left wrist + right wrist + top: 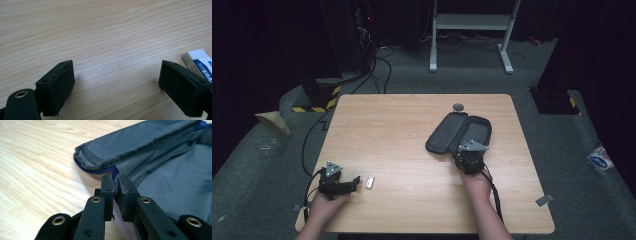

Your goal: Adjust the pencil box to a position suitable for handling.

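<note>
While the left gripper (357, 181) rests low on the wooden table (402, 130), near its 7 o'clock corner, its two black jaws stand wide apart with nothing between them. Just past them, toward 3 o'clock, lies a small white eraser (370, 182). In the left gripper view the eraser (198, 62) sits just beside the right-side jaw, a flat block with blue letters on its paper sleeve. Bare table lies between the jaws, pale wood with thin wavy lines.

Farther right, near the middle of the table's right half, lies a dark grey pencil case (459, 132). It is open like a book, with the lid flap on its left. It is long and rounded, and its long way runs from about 7 o'clock to 1 o'clock. It is soft cloth with a blue zipper (96, 172) along its edge.

The right gripper (464, 154) is at the near end of the case. Its jaws are pinched tight on the case's edge by the zipper.

A small round grey thing (458, 106) sits at 12 o'clock from the case, close to the far table edge.
</note>
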Demonstrator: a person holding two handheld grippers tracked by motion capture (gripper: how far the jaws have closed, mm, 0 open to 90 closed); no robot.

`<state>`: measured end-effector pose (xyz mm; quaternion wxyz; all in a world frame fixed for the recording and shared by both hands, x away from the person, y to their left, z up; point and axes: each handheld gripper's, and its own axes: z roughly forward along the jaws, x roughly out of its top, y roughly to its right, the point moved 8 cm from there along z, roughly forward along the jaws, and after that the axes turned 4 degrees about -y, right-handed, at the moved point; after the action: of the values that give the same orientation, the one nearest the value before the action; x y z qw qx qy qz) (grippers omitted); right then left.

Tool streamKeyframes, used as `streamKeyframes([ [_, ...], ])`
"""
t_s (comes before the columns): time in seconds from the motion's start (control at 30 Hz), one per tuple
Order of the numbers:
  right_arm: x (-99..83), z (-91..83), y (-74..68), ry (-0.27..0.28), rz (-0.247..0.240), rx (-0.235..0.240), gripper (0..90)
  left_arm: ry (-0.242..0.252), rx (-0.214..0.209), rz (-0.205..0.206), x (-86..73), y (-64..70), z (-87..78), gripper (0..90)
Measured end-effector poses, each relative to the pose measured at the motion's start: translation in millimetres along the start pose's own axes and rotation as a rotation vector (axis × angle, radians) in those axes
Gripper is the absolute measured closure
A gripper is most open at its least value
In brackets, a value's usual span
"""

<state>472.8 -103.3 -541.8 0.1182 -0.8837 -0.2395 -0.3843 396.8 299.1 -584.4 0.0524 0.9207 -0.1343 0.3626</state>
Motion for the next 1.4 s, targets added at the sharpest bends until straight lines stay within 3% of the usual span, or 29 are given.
streamKeyframes([
  [0.23,-6.9,-7.0,-26.6,0.021,-0.022,0.047,80.1,0.0,0.0,0.0,0.0,0.0,0.0,13.4],
  [0.4,-4.2,-19.5,-28.9,0.054,-0.015,0.053,72.7,0.0,0.0,0.0,0.0,0.0,0.0,13.4],
  [0.53,-1.3,-33.2,-8.2,0.077,-0.005,-0.014,67.7,0.0,0.0,0.0,0.0,0.0,0.0,13.4],
  [0.73,-7.4,-49.0,45.7,0.076,0.065,-0.151,61.5,0.0,0.0,0.0,0.0,0.0,0.0,13.4],
  [0.77,-7.4,-49.0,45.7,0.076,0.065,-0.151,61.5,0.0,0.0,0.0,0.0,0.0,0.0,13.4],
  [0.83,-12.7,-51.8,73.0,0.068,0.121,-0.2,60.0,0.0,0.0,0.0,0.0,0.0,0.0,13.4],
  [1.0,-16.0,-47.8,92.6,0.059,0.187,-0.205,60.1,0.0,0.0,0.0,0.0,0.0,0.0,13.4],
  [1.27,-19.9,-38.1,91.7,0.035,0.209,-0.187,65.0,0.0,0.001,0.0,0.0,0.0,0.0,13.5],
  [1.4,-26.1,-34.8,81.6,0.032,0.192,-0.171,67.0,0.0,0.001,0.0,0.0,0.0,0.0,13.5],
])
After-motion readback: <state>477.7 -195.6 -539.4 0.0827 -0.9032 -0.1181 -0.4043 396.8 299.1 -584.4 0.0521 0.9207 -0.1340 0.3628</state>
